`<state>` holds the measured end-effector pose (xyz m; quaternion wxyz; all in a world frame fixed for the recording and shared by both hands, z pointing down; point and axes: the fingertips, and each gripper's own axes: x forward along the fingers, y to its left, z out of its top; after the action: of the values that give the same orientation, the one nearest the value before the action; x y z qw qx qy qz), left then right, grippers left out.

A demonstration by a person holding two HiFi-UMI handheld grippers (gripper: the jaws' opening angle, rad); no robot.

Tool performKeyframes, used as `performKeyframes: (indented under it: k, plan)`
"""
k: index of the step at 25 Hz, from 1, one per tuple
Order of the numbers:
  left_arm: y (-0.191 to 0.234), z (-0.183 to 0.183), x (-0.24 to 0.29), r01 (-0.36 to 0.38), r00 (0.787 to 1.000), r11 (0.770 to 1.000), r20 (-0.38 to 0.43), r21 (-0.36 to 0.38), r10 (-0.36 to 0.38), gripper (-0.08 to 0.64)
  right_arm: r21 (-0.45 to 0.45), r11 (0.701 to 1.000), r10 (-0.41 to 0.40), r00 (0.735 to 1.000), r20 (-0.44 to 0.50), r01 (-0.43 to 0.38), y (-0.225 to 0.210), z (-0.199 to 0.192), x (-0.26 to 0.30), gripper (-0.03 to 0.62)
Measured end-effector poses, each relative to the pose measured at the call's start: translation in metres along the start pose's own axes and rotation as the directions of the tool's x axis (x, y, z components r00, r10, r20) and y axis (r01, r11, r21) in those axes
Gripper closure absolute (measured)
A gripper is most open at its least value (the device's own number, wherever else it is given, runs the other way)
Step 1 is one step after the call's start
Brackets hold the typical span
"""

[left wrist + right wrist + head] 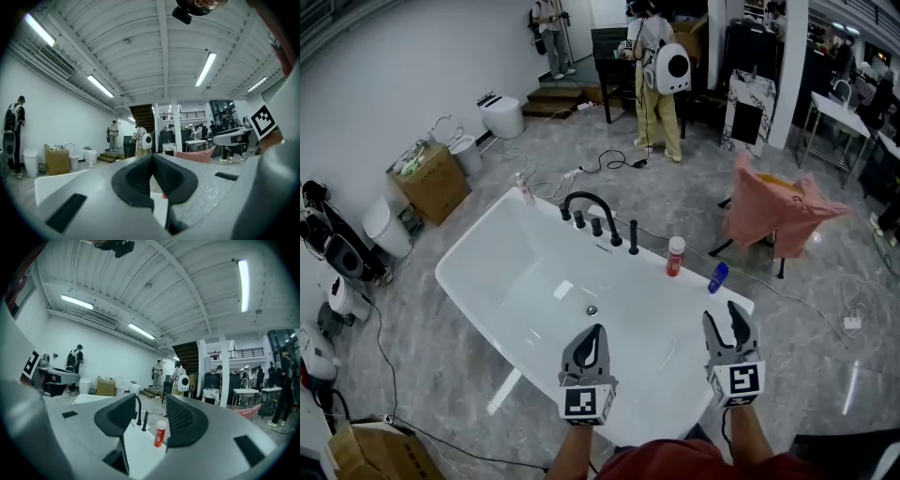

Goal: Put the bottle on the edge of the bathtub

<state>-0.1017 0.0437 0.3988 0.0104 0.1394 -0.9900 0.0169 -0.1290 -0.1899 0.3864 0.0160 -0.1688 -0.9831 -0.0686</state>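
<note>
bathtub (525, 267): one, white
bottles on the tub rim: three – red bottle (675, 256), blue bottle (718, 277), pale bottle (525, 190) at the far corner (small, hard to read)
faucet spout (584, 195): one, black
drain (592, 309): one
grippers: two – left gripper (596, 330), right gripper (722, 314)
marker cubes: two – left cube (589, 403), right cube (738, 382)
cardboard boxes: two – open box (431, 183) by the wall, second box (370, 457) at lower left
pink cloth (778, 211): one
people standing far back: two clear – person by the steps (551, 28), person with white backpack (656, 66)
light strips (77, 301) overhead, right gripper view: three
</note>
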Motion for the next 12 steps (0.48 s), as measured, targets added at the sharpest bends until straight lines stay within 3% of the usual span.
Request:
performKeyframes:
  k: [4,12]
  plan:
    - [-0.005,0.039,-0.002,0.028,0.993,0.999,0.116,0.044,-0.033,0.555,0.012,1.000,-0.020,0.997,0.069,0.019,-0.007,0.034,-0.004,0.390]
    - [-0.011,0.049,0.009,0.027,0.991,0.998,0.132,0.056,-0.034,0.555,0.000,1.000,-0.024,0.994,0.107,0.024,-0.016,0.048,-0.006,0.393]
